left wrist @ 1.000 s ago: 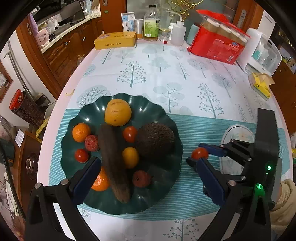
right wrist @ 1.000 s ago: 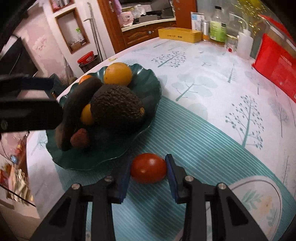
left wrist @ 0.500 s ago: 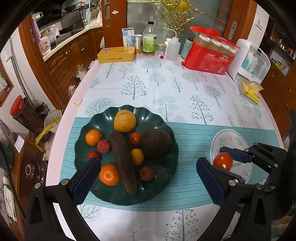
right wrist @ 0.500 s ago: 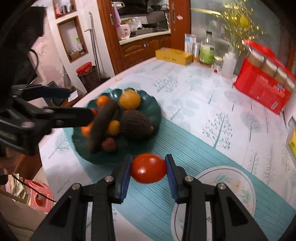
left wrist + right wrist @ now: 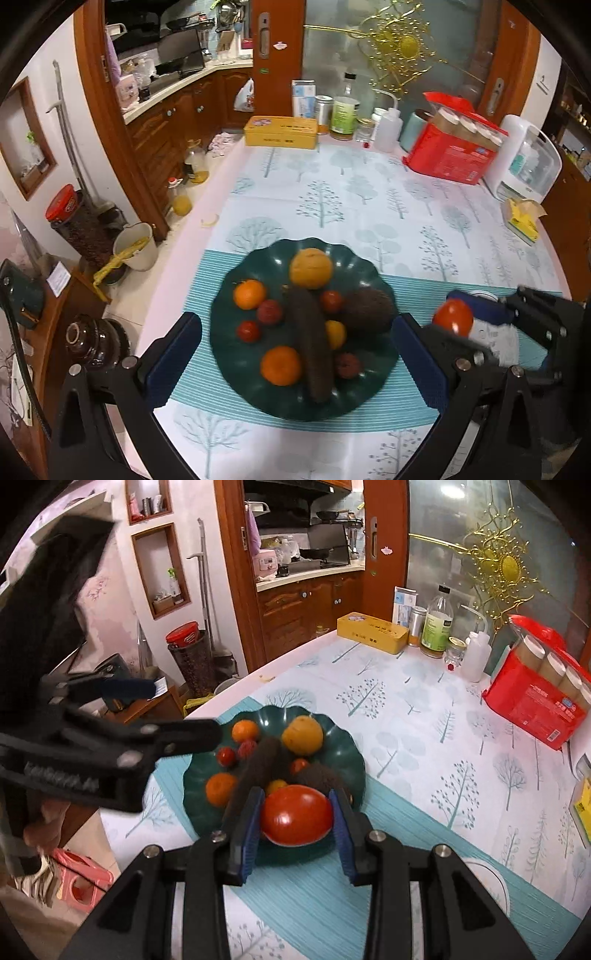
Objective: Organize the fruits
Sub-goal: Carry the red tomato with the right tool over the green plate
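My right gripper [image 5: 296, 814] is shut on a red tomato [image 5: 296, 820] and holds it in the air above the near edge of the dark green scalloped plate [image 5: 347, 753]. The tomato also shows in the left wrist view [image 5: 453, 316], right of the plate [image 5: 236, 365]. The plate holds a yellow orange [image 5: 310, 268], two small tangerines, an avocado [image 5: 366, 311], a long dark fruit [image 5: 311, 345], small red tomatoes and lychees. My left gripper [image 5: 295, 354] is open and empty, high above the plate, its fingers either side of it.
A yellow tin [image 5: 281, 132], bottles and jars [image 5: 345, 112], a red package [image 5: 452, 149] and a white appliance [image 5: 524, 162] stand along the table's far side. A white round coaster [image 5: 491, 886] lies near the right gripper. The table's left edge drops to the floor.
Both grippers have risen well above the table. The right gripper lifted the tomato off the mat and carried it towards the plate.
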Demonstrator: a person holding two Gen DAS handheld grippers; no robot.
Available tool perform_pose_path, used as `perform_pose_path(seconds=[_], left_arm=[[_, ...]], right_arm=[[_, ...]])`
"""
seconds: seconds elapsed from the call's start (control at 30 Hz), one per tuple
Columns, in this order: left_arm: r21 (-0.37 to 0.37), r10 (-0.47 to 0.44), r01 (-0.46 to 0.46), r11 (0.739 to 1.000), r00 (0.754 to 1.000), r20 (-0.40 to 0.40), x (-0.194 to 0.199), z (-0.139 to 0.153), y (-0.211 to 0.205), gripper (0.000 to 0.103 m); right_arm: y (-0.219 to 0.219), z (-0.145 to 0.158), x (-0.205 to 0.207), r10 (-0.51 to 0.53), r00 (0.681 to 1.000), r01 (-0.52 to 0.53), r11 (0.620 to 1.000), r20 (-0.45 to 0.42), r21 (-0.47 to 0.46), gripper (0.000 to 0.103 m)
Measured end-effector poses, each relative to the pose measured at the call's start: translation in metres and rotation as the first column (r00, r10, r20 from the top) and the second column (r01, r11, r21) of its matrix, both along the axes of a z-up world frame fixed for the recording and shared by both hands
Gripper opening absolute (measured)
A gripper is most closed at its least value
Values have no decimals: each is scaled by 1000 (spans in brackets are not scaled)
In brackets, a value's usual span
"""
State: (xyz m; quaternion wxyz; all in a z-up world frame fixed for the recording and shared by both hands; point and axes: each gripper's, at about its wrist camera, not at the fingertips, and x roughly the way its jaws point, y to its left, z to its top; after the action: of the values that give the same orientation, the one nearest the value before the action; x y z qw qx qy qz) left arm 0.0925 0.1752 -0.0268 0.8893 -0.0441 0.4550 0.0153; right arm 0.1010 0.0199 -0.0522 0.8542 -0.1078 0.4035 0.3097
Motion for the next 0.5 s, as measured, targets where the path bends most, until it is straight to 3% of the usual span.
perform_pose_path(seconds=[0.2, 0.5], left_arm=[[0, 35, -35, 999, 999, -8, 6, -6, 14, 102], [14, 15, -15, 1000, 999, -40, 22, -20, 15, 102]], right_arm=[[22, -12, 33, -39, 999, 39, 999, -14, -28, 37], [45, -49, 68, -60, 994, 56, 997, -92, -50, 37]])
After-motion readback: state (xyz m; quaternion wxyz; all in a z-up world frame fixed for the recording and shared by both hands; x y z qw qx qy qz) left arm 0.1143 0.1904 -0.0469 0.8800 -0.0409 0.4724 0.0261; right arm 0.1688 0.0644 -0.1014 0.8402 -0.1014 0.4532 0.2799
